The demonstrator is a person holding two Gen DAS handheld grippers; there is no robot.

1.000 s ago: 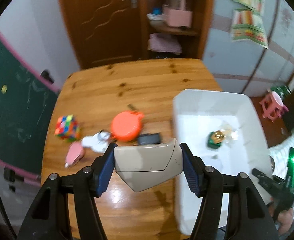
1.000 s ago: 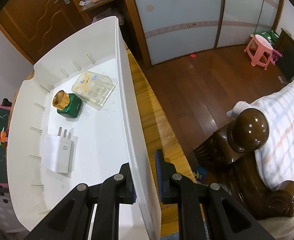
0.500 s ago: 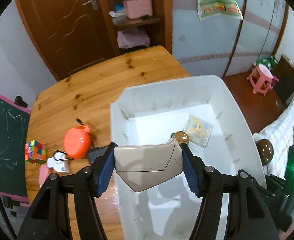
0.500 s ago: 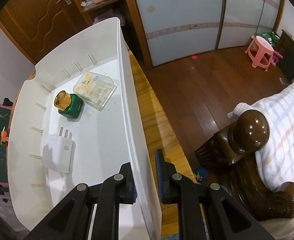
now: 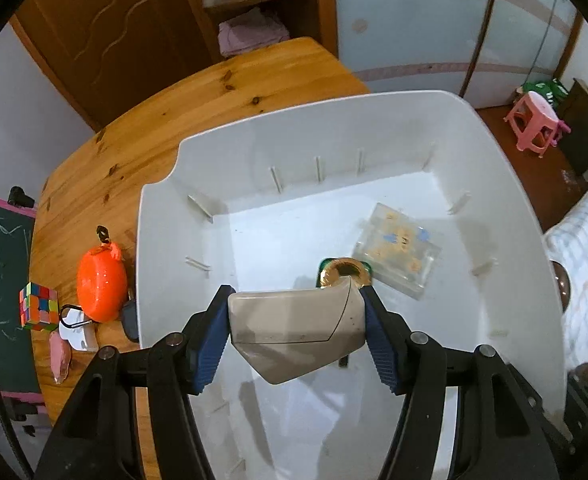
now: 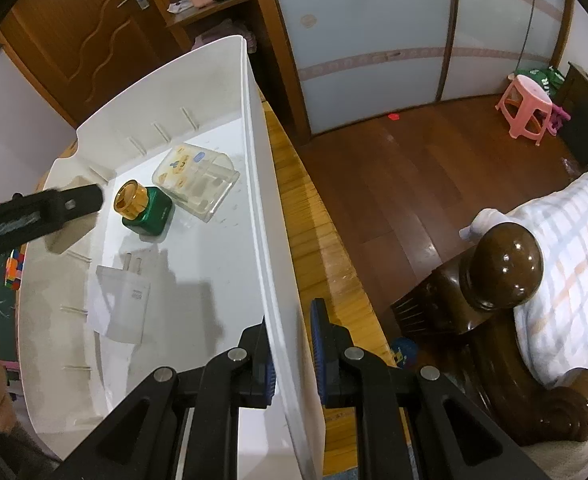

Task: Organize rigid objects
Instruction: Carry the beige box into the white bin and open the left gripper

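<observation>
My left gripper (image 5: pixel 295 330) is shut on a beige angular plastic case (image 5: pixel 294 328) and holds it above the inside of the white bin (image 5: pixel 162 216). In the bin lie a green bottle with a gold cap (image 6: pixel 142 210), a clear plastic box (image 6: pixel 194 178) and a white plug adapter (image 6: pixel 120 304). My right gripper (image 6: pixel 292 354) is shut on the bin's right wall (image 6: pixel 270 216). The left gripper's black finger (image 6: pixel 54 204) reaches over the bin's left side in the right wrist view.
On the wooden table (image 5: pixel 198 104) left of the bin lie an orange pouch (image 5: pixel 101 282), a colour cube (image 5: pixel 38 306), a white tag with a carabiner (image 5: pixel 78 330), a pink piece (image 5: pixel 60 356) and a dark item (image 5: pixel 130 318). A carved bedpost (image 6: pixel 505 260) stands right.
My left gripper carried the beige case from over the table rightward and lower, and it now hangs over the bin. Its finger has come into the right wrist view. The right gripper kept still.
</observation>
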